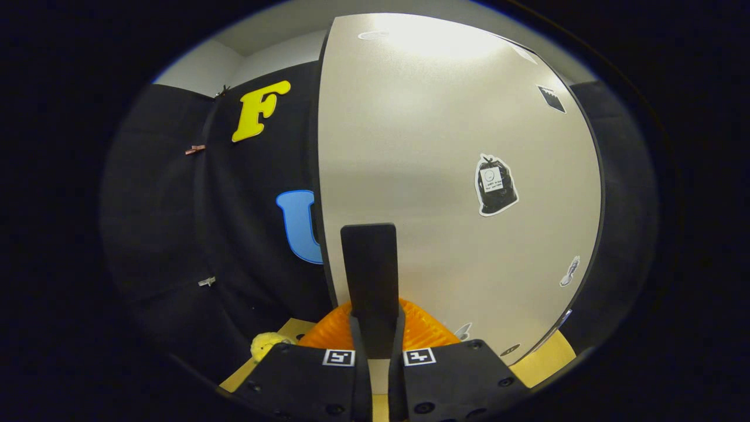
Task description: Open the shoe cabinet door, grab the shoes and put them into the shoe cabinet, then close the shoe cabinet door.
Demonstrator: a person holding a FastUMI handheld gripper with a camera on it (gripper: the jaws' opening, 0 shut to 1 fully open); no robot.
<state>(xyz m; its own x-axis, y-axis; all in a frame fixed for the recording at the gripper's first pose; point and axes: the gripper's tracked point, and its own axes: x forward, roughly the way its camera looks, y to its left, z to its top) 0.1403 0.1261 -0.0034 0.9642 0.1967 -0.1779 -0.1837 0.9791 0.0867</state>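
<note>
The gripper, fingers pressed together with nothing between them, points at the pale cabinet door, which stands just beyond the tips and spreads from 12 to 4 o'clock. Stickers dot the door at 2 o'clock. An orange ribbed object sits at the fingers' base, a yellow item at 8 o'clock on the table.

Cabinet door stands just beyond the closed-together fingers. Ribbed basket sits low between fingers and door. Plush toy lies left of the basket.
</note>
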